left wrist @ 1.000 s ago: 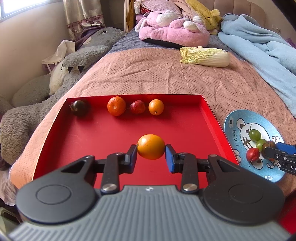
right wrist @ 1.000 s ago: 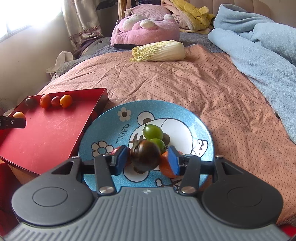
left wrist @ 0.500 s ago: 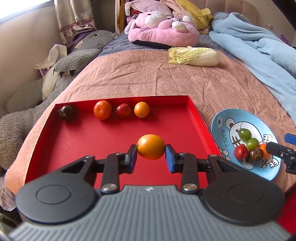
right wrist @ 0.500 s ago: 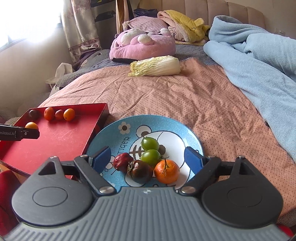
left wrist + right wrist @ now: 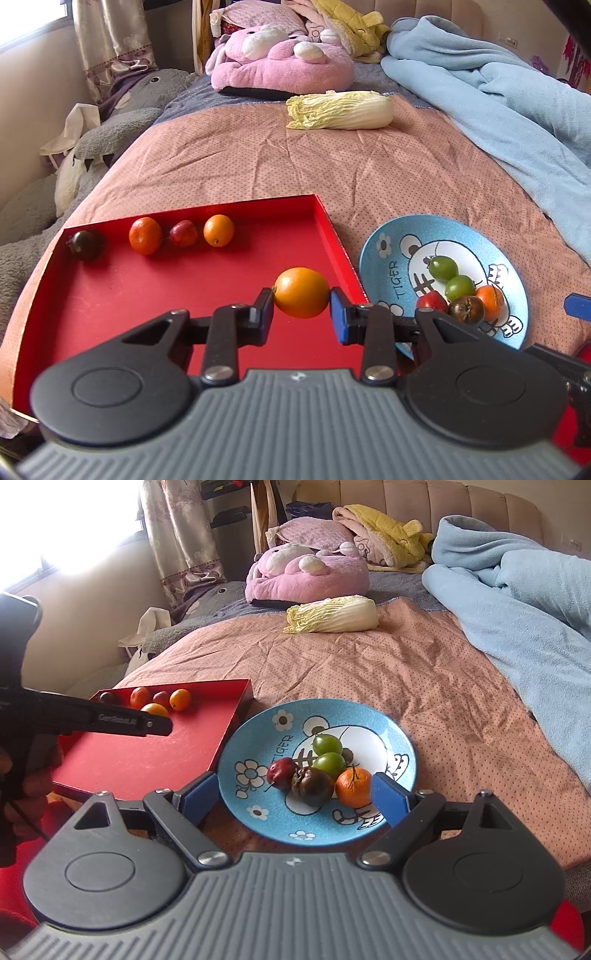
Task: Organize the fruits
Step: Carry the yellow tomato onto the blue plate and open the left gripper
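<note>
The left gripper is clamped on a smooth, oval orange, its blue pads pressing the fruit's two ends, above the right part of the red tray. The tray is flat, matte, with a low upright rim; along its far edge lie a dark tomato, a mandarin, a small red fruit and a second orange — the last three close together, the tomato apart at the left corner.

The right gripper has just been opening; its jaws now stand wide, empty, over the near part of the plate. The plate is round, glazed blue, with a cartoon print and flowers, and sits just beside the tray's right corner on a wrinkled, dotted pink quilt. Clustered on it: two glossy green fruits, a red fruit, a dark ribbed tomato and a dimpled mandarin, touching one another.

In the right view the left gripper's black arm hides most of the held orange. The plate's near rim is cut off by the right gripper's body. Farther up the bed lies a pale, leafy cabbage.
</note>
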Demonstrator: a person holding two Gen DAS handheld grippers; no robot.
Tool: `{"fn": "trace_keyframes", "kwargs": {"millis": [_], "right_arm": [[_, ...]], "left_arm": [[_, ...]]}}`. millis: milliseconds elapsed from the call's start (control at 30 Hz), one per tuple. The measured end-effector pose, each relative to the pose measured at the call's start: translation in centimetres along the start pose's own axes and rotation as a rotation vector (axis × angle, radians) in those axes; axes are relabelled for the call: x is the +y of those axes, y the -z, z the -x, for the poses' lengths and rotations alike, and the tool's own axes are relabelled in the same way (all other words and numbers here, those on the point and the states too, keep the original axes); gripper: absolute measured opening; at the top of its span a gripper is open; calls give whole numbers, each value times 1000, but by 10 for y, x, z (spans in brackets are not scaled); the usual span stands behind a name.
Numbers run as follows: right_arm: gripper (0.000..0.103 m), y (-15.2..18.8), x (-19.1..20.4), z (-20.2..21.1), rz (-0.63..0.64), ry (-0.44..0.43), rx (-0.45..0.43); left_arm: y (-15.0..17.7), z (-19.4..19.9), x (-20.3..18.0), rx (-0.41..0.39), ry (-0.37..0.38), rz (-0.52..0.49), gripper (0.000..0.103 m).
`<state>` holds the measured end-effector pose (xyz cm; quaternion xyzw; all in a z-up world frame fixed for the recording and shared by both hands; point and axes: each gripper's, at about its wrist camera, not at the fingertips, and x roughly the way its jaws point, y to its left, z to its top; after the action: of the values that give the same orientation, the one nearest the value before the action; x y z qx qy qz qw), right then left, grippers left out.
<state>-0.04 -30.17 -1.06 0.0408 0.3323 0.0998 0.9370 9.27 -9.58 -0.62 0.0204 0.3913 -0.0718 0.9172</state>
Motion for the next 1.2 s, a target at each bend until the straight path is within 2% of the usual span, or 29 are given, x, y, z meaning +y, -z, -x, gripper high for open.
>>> {"fn": "trace_keyframes", "kwargs": {"millis": [333, 867, 1200], "right_arm": [[92, 13, 12, 27, -2, -57, 14], [93, 20, -19, 42, -65, 18, 24], [93, 22, -26, 46, -71, 33, 34]], "left_arm": [[-7, -17, -36, 20, 48, -44, 36], [-13, -56, -92, 35, 122, -129, 37], [-14, -57, -104, 22, 143, -149, 38]]}}
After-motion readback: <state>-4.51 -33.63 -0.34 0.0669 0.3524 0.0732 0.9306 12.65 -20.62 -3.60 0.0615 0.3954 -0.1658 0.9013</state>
